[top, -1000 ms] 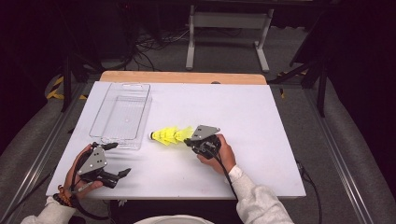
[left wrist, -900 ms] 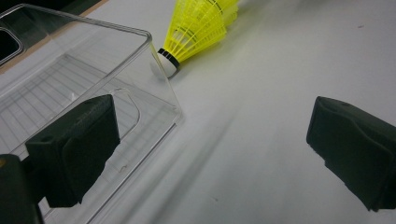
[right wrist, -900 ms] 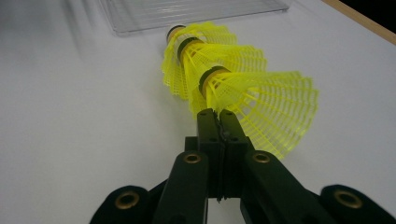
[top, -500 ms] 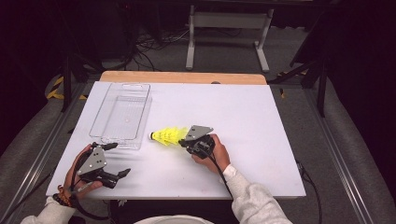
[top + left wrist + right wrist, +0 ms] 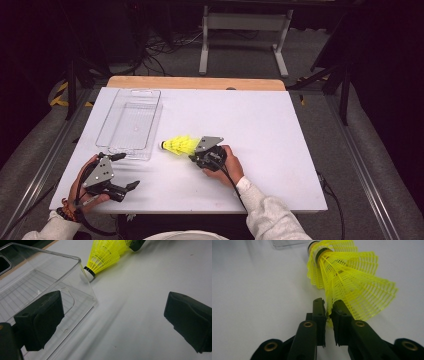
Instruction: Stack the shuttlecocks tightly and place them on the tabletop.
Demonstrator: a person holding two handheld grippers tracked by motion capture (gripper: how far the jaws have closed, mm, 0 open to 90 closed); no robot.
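**Shuttlecocks pinched at the skirt**

While our left gripper [image 5: 119, 171] rests near the table's [image 5: 280, 120] front left edge with its jaws spread wide and nothing between them, our right gripper [image 5: 327, 307] has its jaws nearly closed on the skirt rim of the yellow shuttlecocks [image 5: 347, 280]. These lie on their side, nested, near the table's middle, their cork end just beside the clear plastic tray [image 5: 45, 272], which sits toward the far left.

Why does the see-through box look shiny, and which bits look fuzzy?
In the left gripper view, light glints along the clear box edges, and the near black jaws look soft. In the right gripper view, the yellow shuttlecocks are sharp in the middle and fuzzy at the top. The high view is dark around the white table.
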